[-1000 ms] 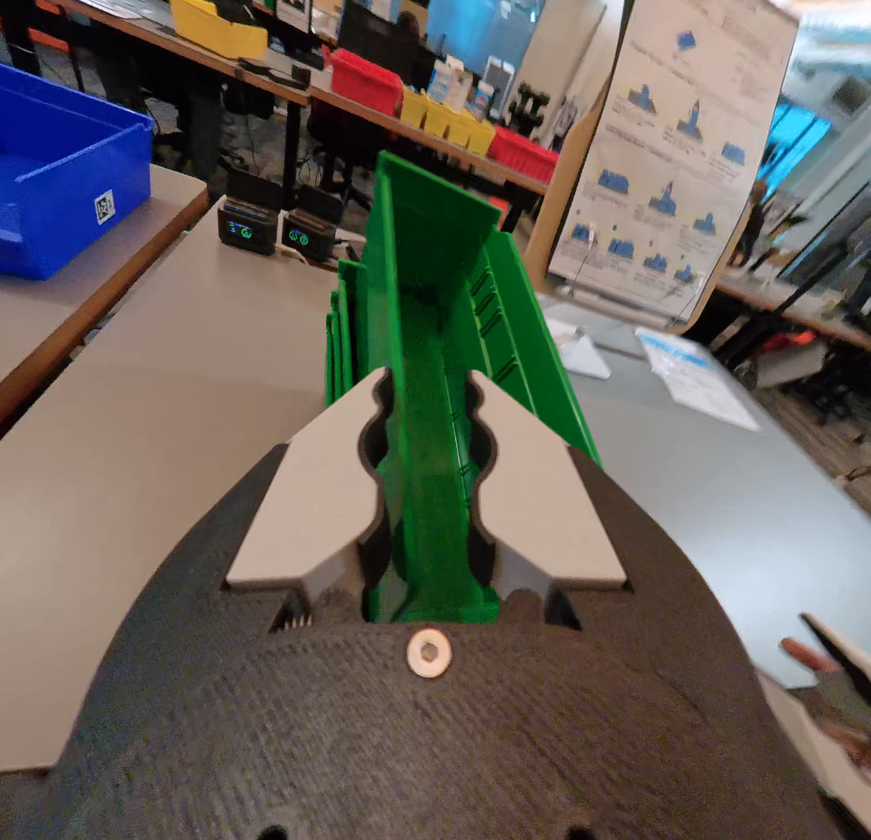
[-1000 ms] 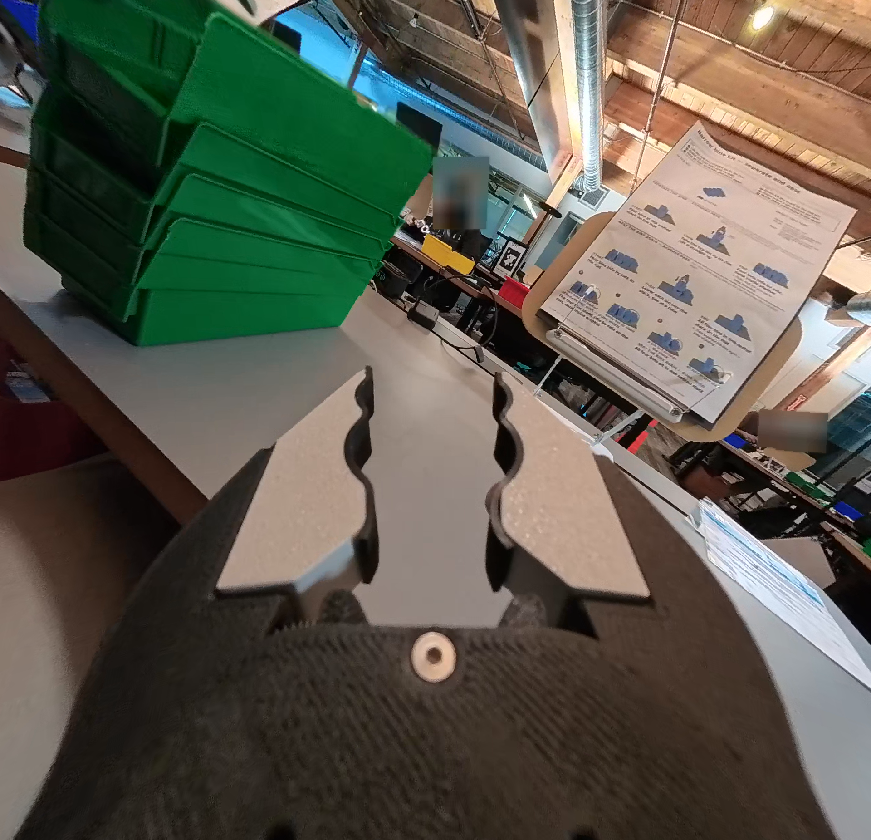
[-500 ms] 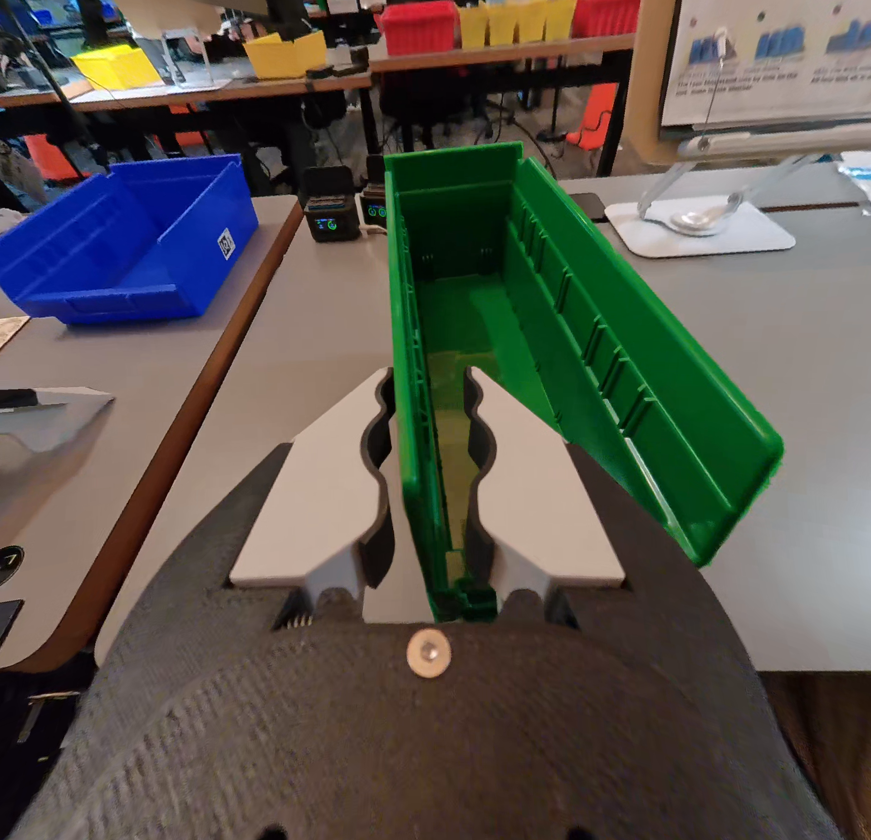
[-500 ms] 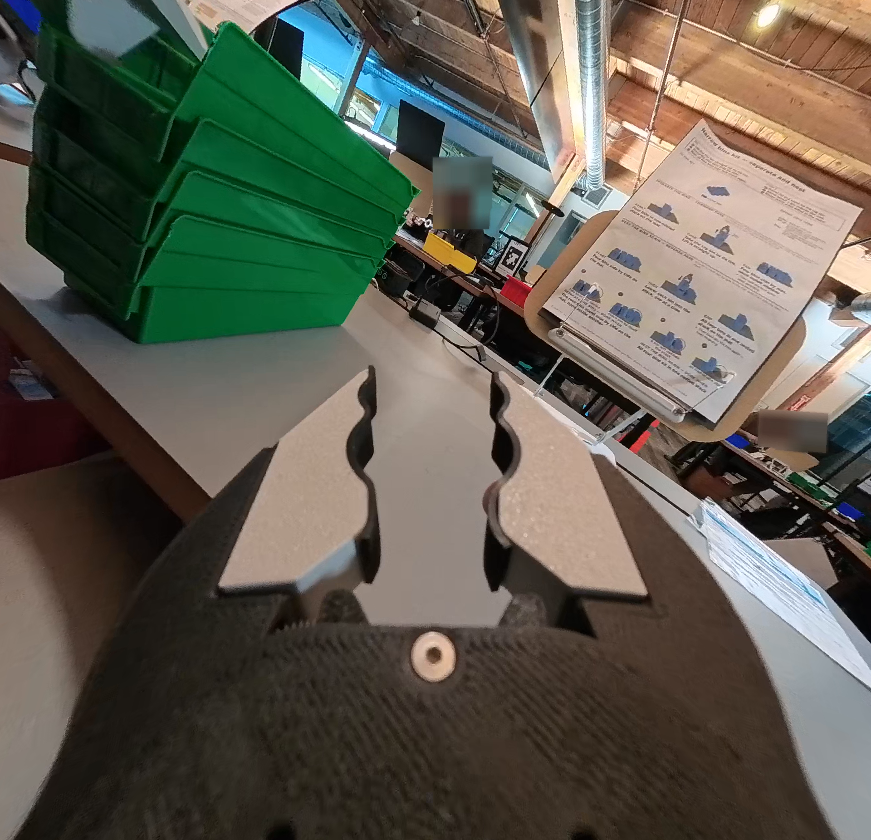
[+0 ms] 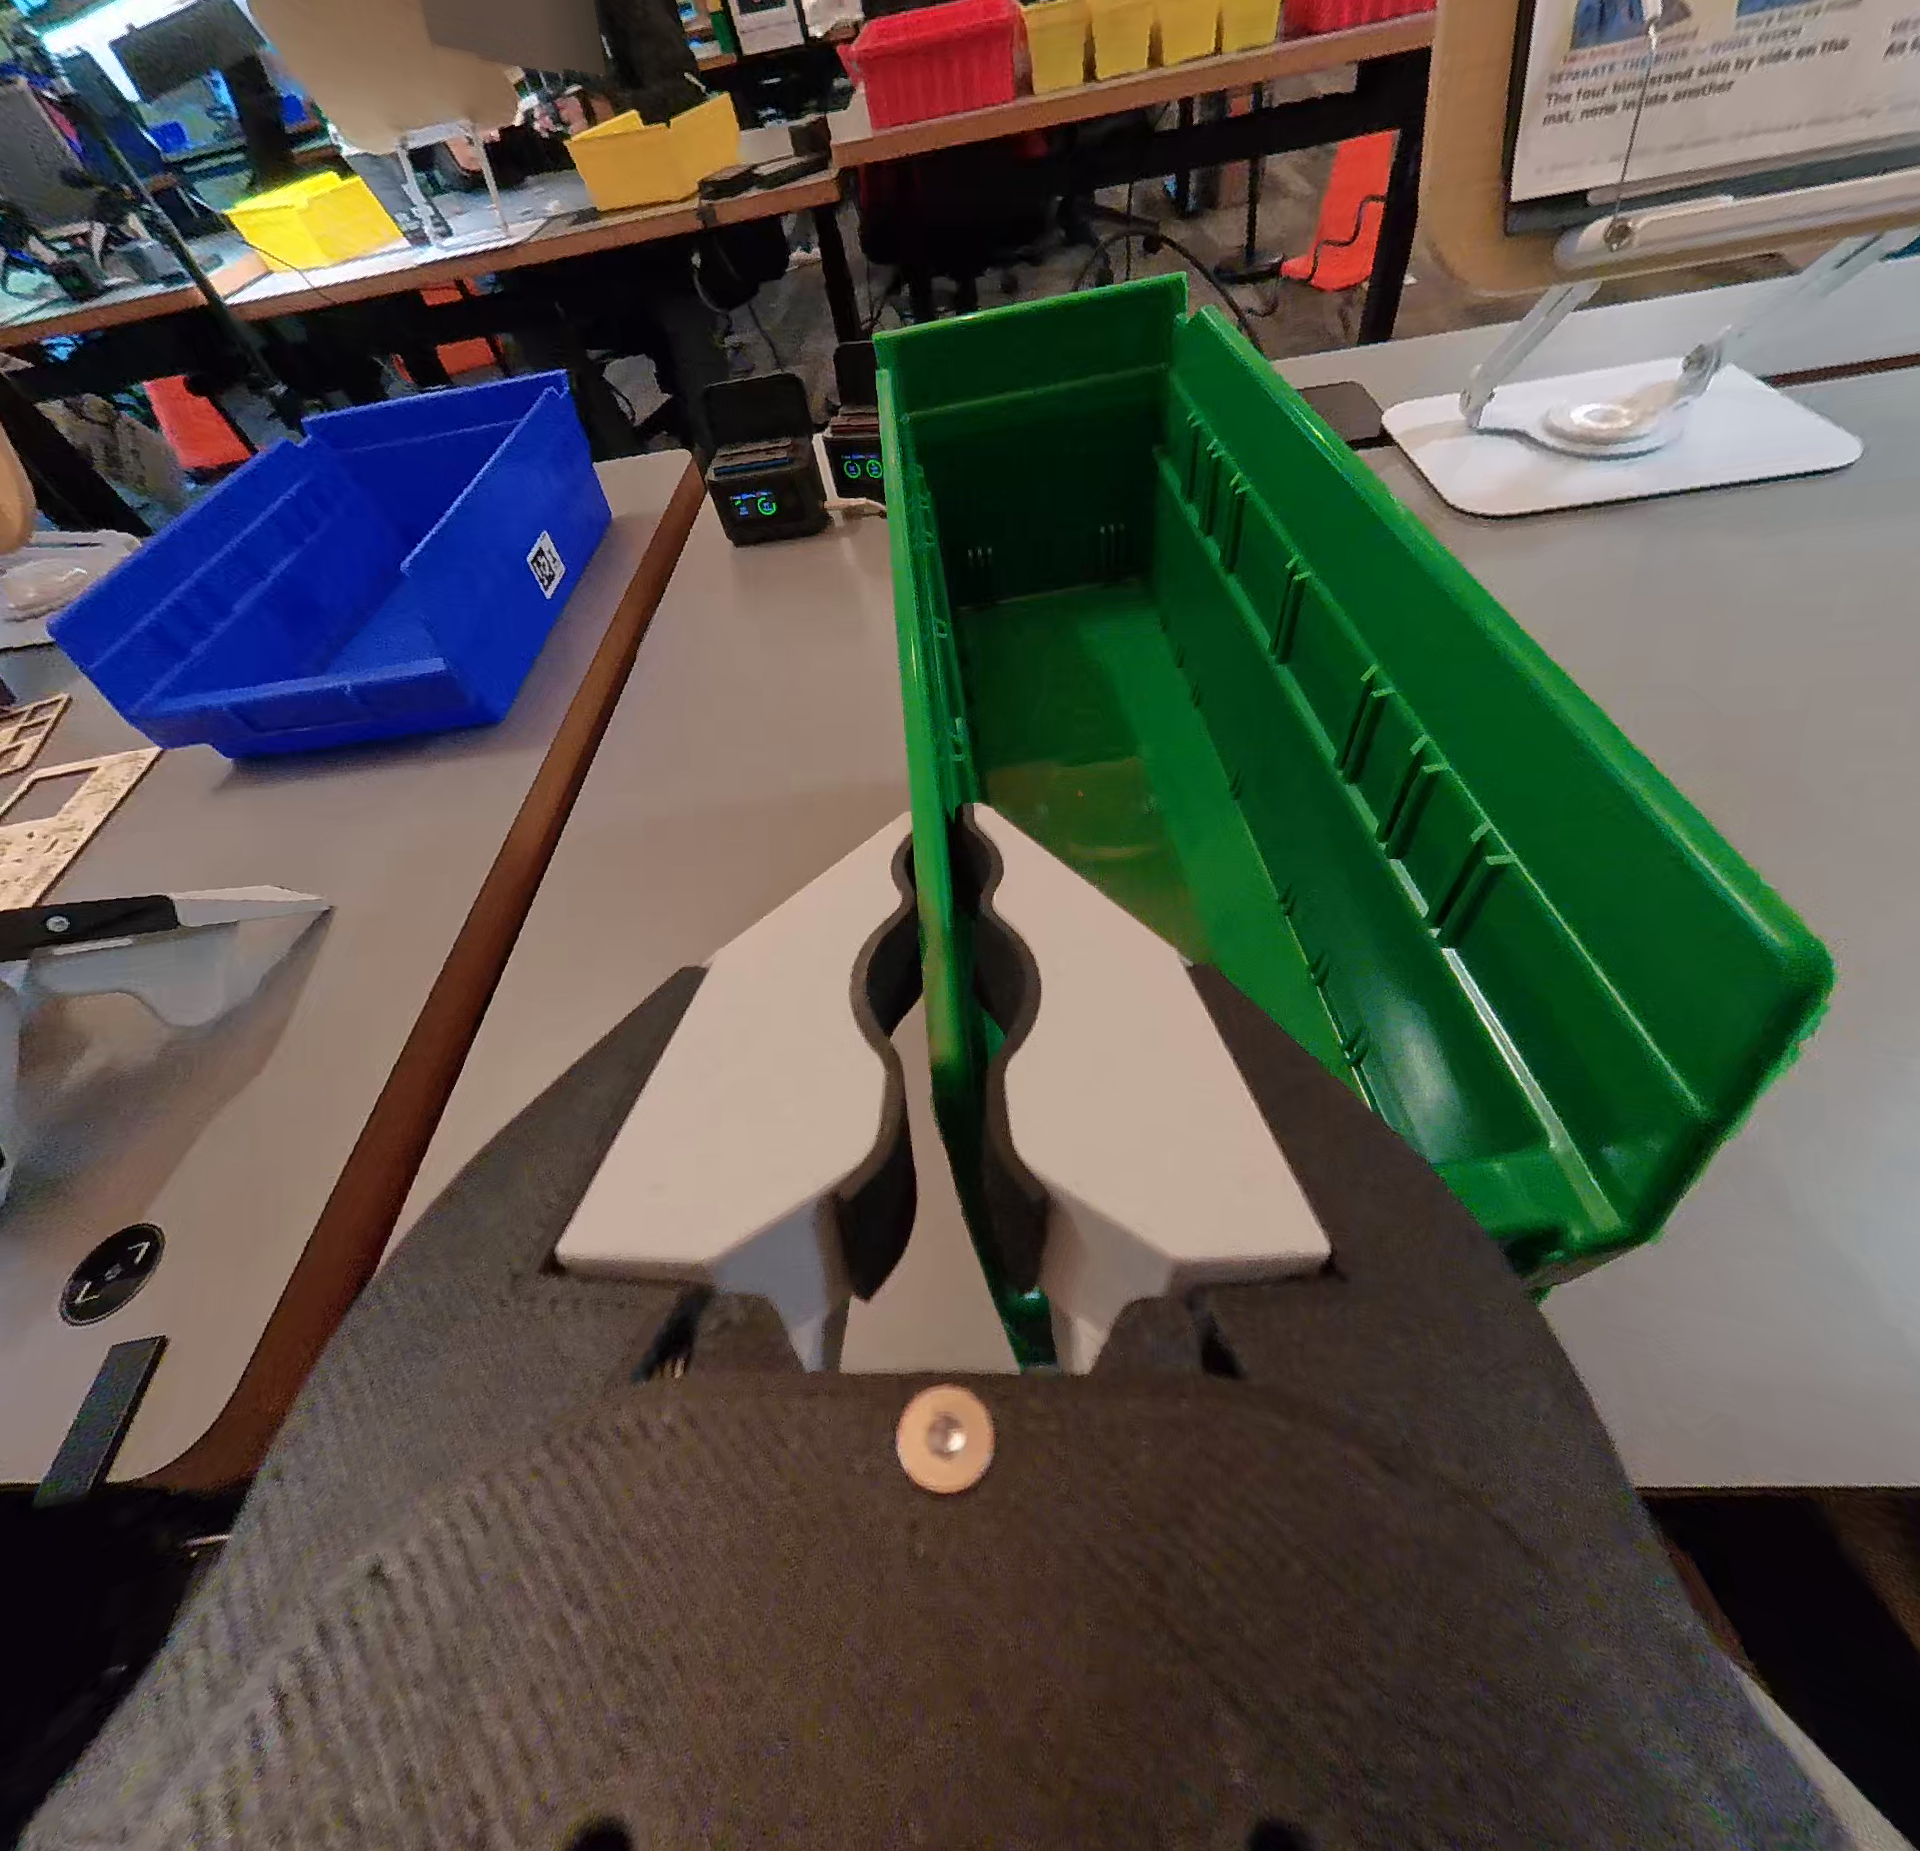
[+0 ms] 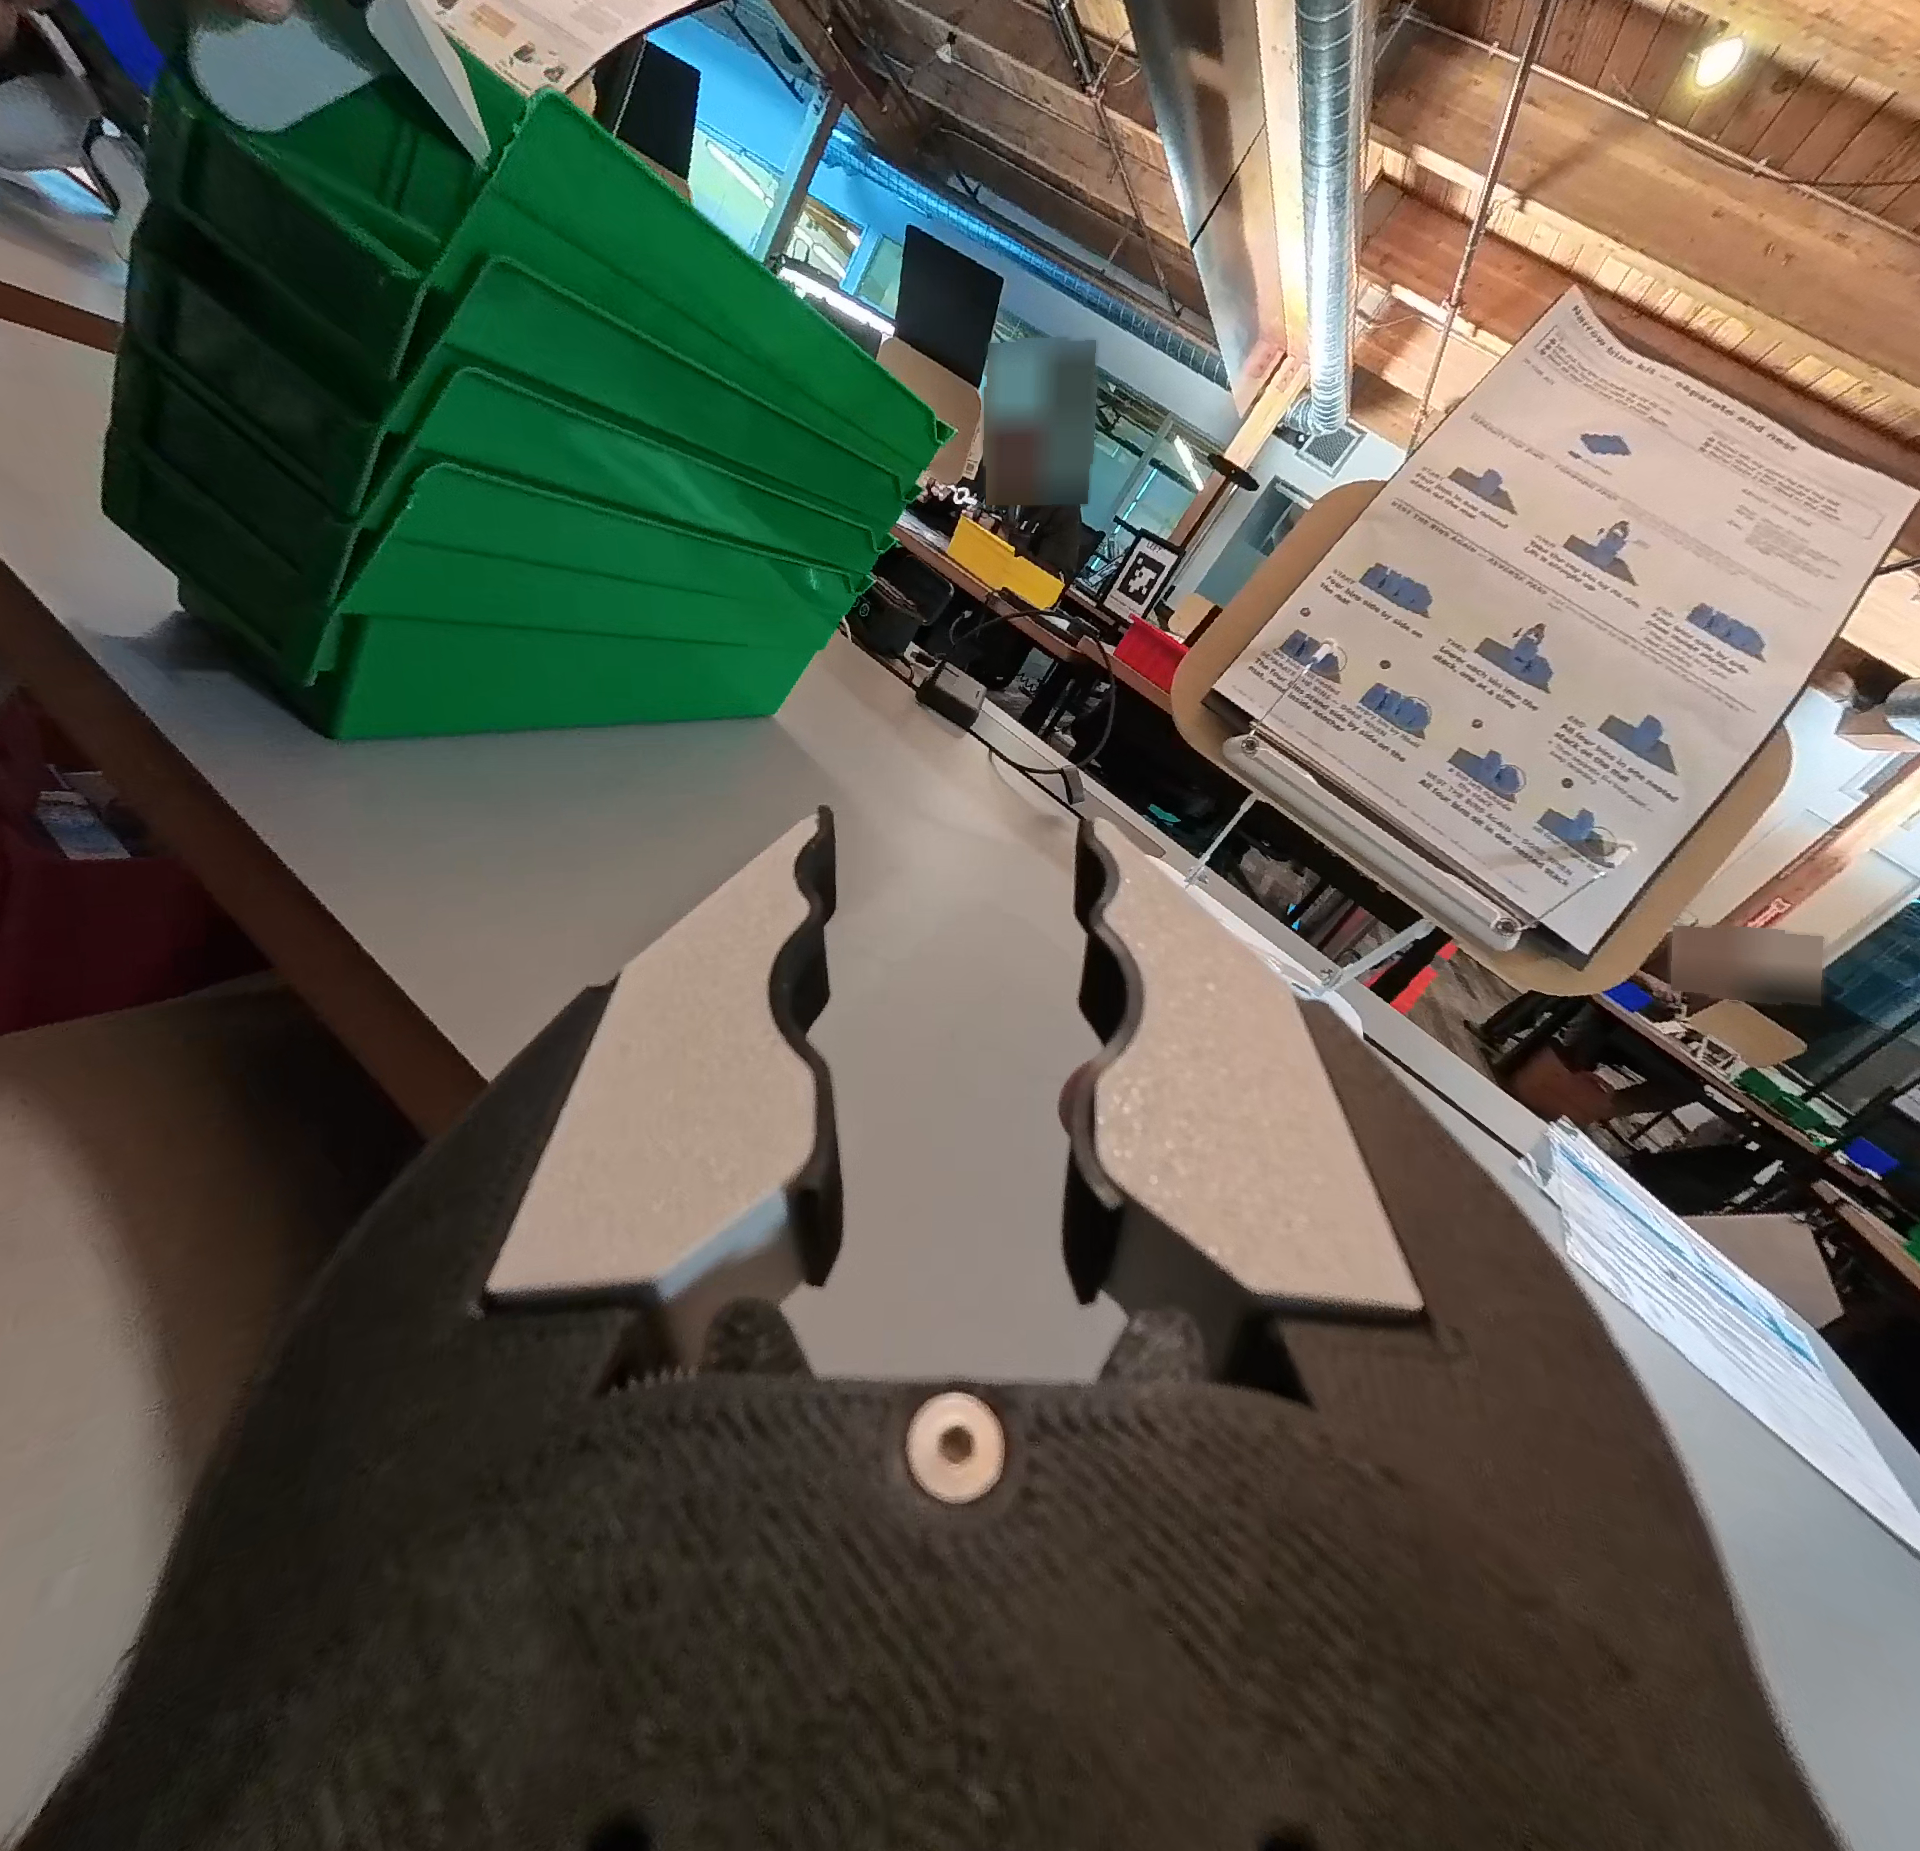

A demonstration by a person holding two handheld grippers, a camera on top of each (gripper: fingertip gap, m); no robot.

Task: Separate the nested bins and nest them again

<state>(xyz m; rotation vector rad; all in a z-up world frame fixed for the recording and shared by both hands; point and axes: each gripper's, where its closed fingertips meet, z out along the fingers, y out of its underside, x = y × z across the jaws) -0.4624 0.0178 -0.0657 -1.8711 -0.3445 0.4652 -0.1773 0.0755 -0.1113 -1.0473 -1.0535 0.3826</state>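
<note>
Resting on grey table, far left: stack of nested green bins. Left gripper jaws pinch top green bin by its left wall. Right gripper jaws spread, holding nothing.

A shared workshop or lab. Long wooden-edged work surfaces at the far side carry red plastic bins and yellow plastic bins. Overhead run bare timber ceiling beams and a silver spiral metal duct. A printed instruction sheet on a clipboard stand rises at the right, and small black charger units with lit displays sit far on the grey surface.
</note>
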